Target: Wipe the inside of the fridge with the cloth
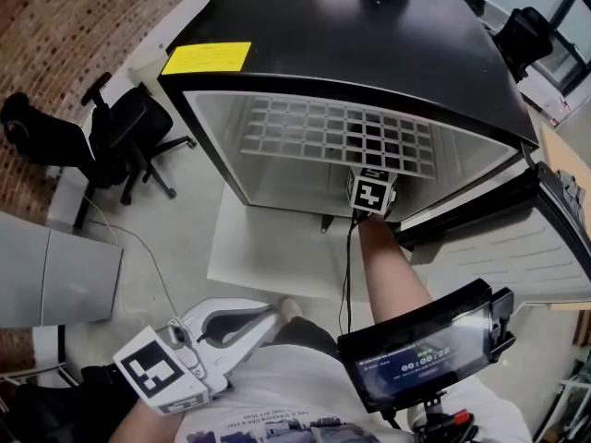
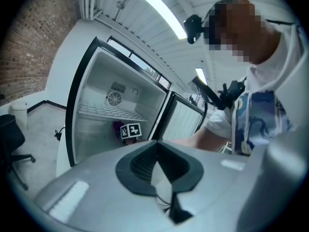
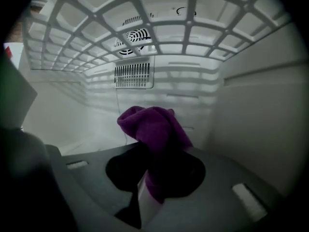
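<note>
While the fridge stands open, the right gripper sits under its shelf, jaws pinched on the cloth bunched just ahead of them, soft, light, limp, probably best held by its gathered middle; left gripper closed on nothing.

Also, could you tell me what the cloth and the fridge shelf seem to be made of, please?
The cloth looks like soft purple microfibre or terry: fuzzy, matte, bunched in folds in the right hand-held gripper. The shelf looks like white plastic or coated wire, I cannot tell which: a smooth, pale open grid.
</note>
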Tool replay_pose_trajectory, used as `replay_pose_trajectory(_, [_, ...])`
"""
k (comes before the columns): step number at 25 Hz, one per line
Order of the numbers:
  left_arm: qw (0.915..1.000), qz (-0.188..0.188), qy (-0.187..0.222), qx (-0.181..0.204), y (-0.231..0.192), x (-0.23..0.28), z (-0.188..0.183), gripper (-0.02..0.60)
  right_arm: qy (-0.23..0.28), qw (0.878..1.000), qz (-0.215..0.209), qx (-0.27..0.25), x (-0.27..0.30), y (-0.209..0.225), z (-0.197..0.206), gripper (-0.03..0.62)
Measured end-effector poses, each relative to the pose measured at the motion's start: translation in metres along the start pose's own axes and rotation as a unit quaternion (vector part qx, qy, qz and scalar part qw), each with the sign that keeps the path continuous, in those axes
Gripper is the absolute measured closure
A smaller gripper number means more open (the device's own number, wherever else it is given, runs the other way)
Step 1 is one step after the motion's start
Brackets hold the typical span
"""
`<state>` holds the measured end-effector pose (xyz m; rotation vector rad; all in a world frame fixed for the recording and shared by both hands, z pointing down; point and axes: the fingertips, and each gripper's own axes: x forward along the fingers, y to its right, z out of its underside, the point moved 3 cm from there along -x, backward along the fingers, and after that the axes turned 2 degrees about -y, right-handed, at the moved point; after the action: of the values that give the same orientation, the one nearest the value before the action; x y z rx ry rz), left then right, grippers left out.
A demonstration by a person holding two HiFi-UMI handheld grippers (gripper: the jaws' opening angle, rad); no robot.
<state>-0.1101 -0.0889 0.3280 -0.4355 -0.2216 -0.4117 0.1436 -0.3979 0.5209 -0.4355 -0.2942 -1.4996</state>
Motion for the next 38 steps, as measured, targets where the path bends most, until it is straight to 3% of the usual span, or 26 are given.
replay_pose_trajectory(13, [0.9992, -0.036, 0.003, -0.019, -0.007, -0.009, 0.001, 0.574, -0.009, 0.995, -0.099, -0.013, 0.019, -0.084, -0.007, 0.517])
replay_pose_trajectory(27, [0.9959, -0.082, 0.013, -0.034, -0.013, -0.034, 0.008, 0.574, 0.001, 0.975, -0.224, 0.005, 0.022, -0.18, -0.025, 0.517])
replay_pose_trajectory(31, [0.9959, -0.082, 0.017, -0.032, -0.013, -0.038, 0.008, 0.574, 0.01, 0.972, -0.229, 0.044, 0.019, -0.184, -0.033, 0.517])
replay_pose_trajectory(38, [0.9974, -0.064, 0.01, -0.032, -0.005, -0.047, 0.008, 0.574, 0.041, 0.98, -0.192, 0.043, -0.005, -0.15, -0.041, 0.517])
